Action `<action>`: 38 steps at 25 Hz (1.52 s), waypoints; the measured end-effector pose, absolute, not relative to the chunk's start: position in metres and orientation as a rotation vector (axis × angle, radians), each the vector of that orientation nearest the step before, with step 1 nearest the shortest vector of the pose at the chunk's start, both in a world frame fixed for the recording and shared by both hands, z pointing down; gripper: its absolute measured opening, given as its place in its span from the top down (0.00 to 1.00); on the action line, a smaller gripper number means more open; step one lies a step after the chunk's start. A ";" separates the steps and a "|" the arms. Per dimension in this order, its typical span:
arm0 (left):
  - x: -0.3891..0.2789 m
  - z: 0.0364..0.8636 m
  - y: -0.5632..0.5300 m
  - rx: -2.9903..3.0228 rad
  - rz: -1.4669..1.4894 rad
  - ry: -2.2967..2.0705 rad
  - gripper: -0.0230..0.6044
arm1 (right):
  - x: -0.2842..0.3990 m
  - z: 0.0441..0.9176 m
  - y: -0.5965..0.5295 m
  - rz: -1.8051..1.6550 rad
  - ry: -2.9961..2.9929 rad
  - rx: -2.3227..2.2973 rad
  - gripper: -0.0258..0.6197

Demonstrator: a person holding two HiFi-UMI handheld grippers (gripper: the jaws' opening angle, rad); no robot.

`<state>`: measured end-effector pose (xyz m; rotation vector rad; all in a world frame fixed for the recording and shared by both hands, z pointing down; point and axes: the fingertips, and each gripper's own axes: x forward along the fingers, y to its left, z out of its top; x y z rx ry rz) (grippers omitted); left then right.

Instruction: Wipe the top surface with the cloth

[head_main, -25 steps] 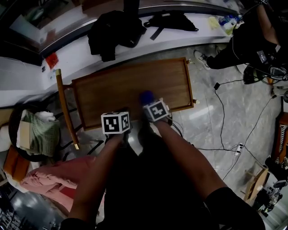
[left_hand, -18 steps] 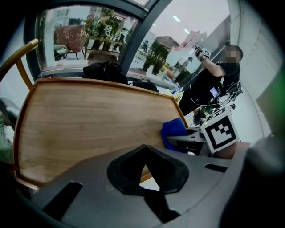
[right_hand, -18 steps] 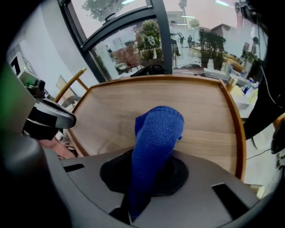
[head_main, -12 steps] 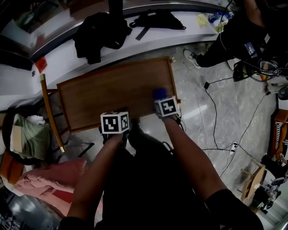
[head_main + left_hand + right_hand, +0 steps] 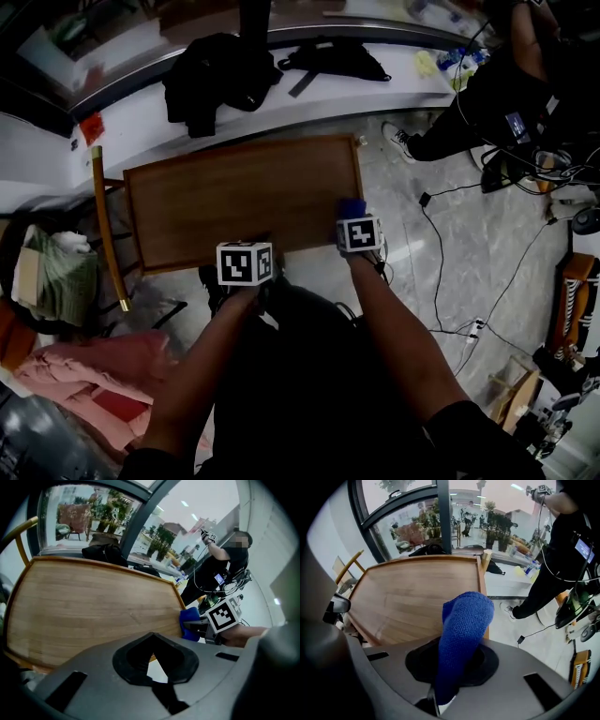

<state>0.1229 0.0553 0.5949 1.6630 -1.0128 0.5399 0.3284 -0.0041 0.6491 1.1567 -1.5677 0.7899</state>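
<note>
The wooden table top (image 5: pixel 239 197) lies in front of me; it fills the left gripper view (image 5: pixel 89 606) and the right gripper view (image 5: pixel 412 597). My right gripper (image 5: pixel 359 234) is shut on a blue cloth (image 5: pixel 352 208) at the table's near right corner. The cloth (image 5: pixel 464 630) rises out of the right gripper (image 5: pixel 450 670) and hangs over the right edge. My left gripper (image 5: pixel 245 263) hovers at the near edge, left of the cloth. In its own view the left gripper (image 5: pixel 151 656) looks shut with nothing in it, and the cloth (image 5: pixel 190 623) shows at the right.
A chair with a yellow wooden frame (image 5: pixel 101 220) stands at the table's left. Black bags (image 5: pixel 220 70) lie on the white ledge behind. A person in dark clothes (image 5: pixel 511 84) is at the far right. Cables (image 5: pixel 441 253) cross the floor. Pink fabric (image 5: pixel 84 375) lies near left.
The right gripper has slid the blue cloth rightward along the table's near side, from about the middle to the right corner. The left gripper stayed at the near edge.
</note>
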 end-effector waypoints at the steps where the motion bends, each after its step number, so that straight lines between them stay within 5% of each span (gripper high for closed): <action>1: 0.120 0.595 0.057 1.653 0.537 -1.020 0.95 | 0.331 0.650 -0.005 0.788 -1.561 1.163 0.89; 7: 0.088 0.579 0.055 1.624 0.474 -1.084 0.95 | 0.307 0.636 -0.018 0.864 -1.774 1.135 0.89; 12: 0.050 0.541 0.040 1.678 0.358 -1.148 0.95 | 0.218 0.558 -0.031 1.068 -2.177 0.972 0.89; 21: 0.015 0.412 0.015 1.971 0.162 -1.340 0.95 | 0.091 0.374 -0.005 0.744 -2.886 0.441 0.89; 38: 0.024 0.271 0.120 2.501 -0.067 -1.211 0.95 | 0.114 0.190 0.088 0.132 -3.171 0.483 0.89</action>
